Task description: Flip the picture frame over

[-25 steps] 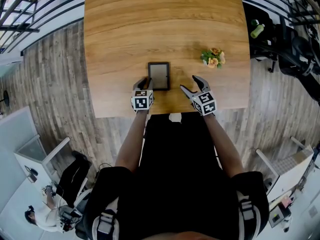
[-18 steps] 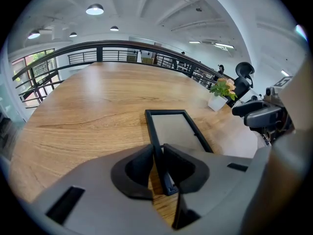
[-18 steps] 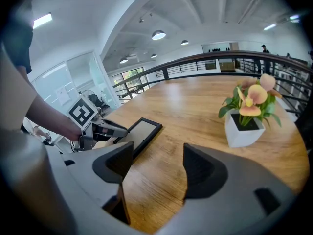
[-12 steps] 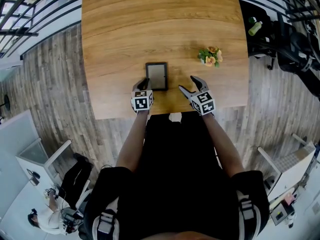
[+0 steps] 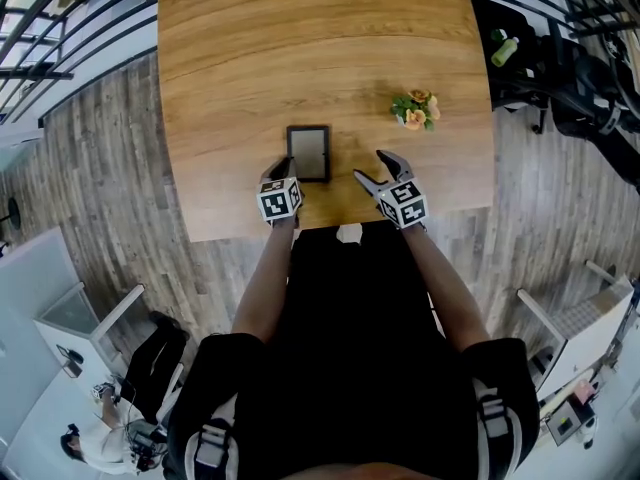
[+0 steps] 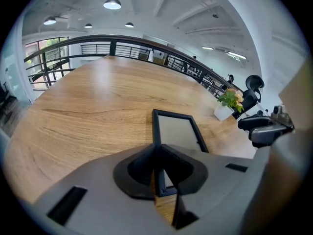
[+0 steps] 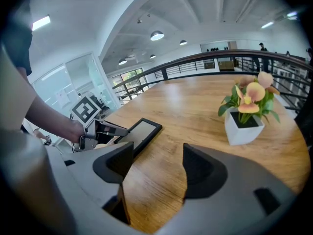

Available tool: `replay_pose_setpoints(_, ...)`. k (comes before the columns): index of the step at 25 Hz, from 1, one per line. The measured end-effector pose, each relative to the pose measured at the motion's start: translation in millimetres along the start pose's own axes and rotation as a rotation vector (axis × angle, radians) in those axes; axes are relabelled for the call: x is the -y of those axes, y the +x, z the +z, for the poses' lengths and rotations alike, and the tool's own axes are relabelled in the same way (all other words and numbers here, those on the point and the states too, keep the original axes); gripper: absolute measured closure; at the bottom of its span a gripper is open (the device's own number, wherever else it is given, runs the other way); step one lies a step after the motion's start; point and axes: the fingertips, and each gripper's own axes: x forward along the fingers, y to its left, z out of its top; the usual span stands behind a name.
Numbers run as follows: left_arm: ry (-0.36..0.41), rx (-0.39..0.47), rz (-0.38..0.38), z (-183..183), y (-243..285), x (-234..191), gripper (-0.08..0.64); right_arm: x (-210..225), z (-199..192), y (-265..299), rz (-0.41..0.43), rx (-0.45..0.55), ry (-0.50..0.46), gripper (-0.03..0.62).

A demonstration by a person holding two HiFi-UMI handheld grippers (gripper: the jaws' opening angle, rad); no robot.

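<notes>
Wooden counter (image 5: 250, 48) over plank floor, railing beyond. Picture frame (image 5: 309, 152) flat near the close edge. Left tongs (image 5: 281, 171), just closed further, pinching its 7 o'clock corner. Right tongs (image 5: 373, 169) spread, empty, at 3 o'clock, apart from frame. Potted flowers (image 5: 414, 111) at 2 o'clock, well apart.

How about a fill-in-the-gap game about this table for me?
The picture frame lies ____ on the table.
The right claw is ____, with nothing between its jaws.
The flowers stand in a small ____ pot.
Missing words: flat, open, white.
</notes>
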Motion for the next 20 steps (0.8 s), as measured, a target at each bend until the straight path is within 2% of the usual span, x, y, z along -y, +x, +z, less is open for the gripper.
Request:
replay_pose_setpoints(15,-0.156,0.037,-0.074,-0.6,-7.4,6.5,0.503,-25.2,-1.0,7.3,0.075,0.016,0.068,0.268)
replay_pose_setpoints(20,-0.182,0.048,-0.1,-1.0,-14.4,10.0,0.503,-38.2,-0.8,11.2,0.107,0.014,0.079,0.273)
